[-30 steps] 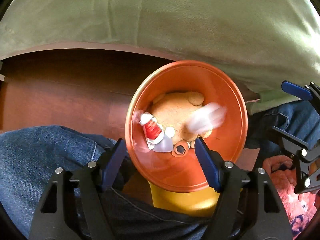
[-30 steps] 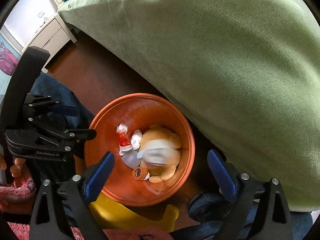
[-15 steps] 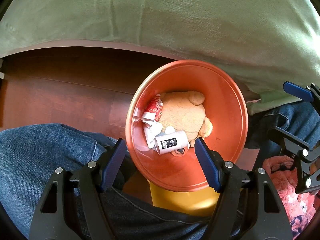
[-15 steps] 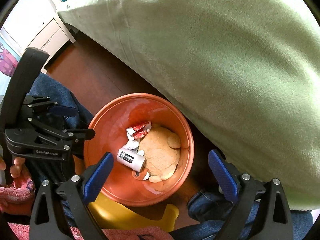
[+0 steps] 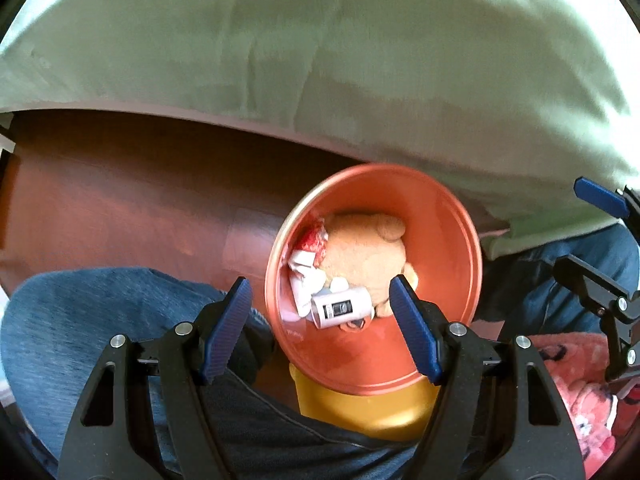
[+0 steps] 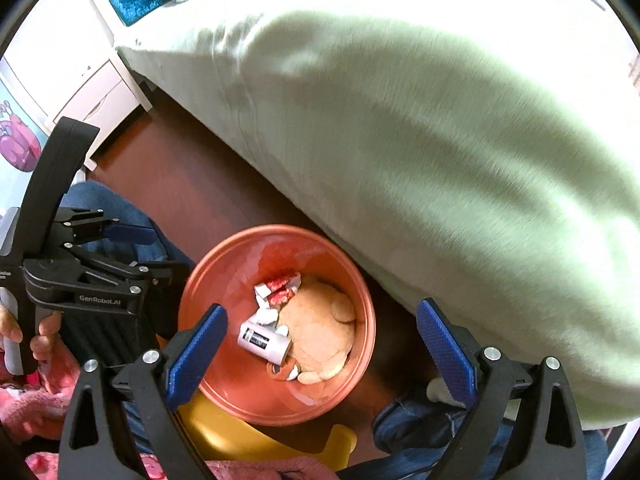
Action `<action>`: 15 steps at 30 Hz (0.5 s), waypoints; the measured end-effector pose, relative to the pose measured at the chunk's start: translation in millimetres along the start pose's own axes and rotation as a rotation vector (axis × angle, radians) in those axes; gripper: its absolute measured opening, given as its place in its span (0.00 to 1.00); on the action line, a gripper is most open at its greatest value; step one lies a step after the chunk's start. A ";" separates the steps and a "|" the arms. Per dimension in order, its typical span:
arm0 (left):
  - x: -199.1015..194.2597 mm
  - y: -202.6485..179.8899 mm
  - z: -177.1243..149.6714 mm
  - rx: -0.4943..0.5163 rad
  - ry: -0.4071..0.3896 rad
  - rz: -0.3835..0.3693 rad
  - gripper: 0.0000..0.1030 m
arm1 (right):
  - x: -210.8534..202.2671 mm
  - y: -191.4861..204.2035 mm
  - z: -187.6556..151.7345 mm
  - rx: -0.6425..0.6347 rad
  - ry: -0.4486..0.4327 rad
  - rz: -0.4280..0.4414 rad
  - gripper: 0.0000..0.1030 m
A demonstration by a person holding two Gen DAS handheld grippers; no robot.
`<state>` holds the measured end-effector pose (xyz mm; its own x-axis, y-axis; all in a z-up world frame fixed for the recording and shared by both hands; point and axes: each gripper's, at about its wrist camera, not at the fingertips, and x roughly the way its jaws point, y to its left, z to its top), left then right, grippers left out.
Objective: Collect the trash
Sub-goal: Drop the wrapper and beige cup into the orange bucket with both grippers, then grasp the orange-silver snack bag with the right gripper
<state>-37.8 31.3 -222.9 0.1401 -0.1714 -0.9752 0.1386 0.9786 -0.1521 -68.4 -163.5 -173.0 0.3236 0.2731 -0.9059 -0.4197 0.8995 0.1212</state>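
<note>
Left wrist: both grippers' fingers (image 5: 240, 320) wide, empty, above orange bin (image 5: 440, 216).

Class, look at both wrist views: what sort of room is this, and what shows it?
Probably a bedroom: a bed with a green blanket, a white drawer unit beside it, and wooden floor under an orange bin.
</note>
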 end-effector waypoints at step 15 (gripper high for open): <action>-43.6 -4.0 25.6 0.003 -0.162 0.024 0.68 | -76.2 -53.9 130.2 0.244 -0.321 0.157 0.92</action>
<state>-19.4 32.0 -175.7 0.2997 -0.1639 -0.9398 0.1362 0.9824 -0.1279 40.0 -188.4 -57.7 0.5353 0.4706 -0.7014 -0.2849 0.8824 0.3746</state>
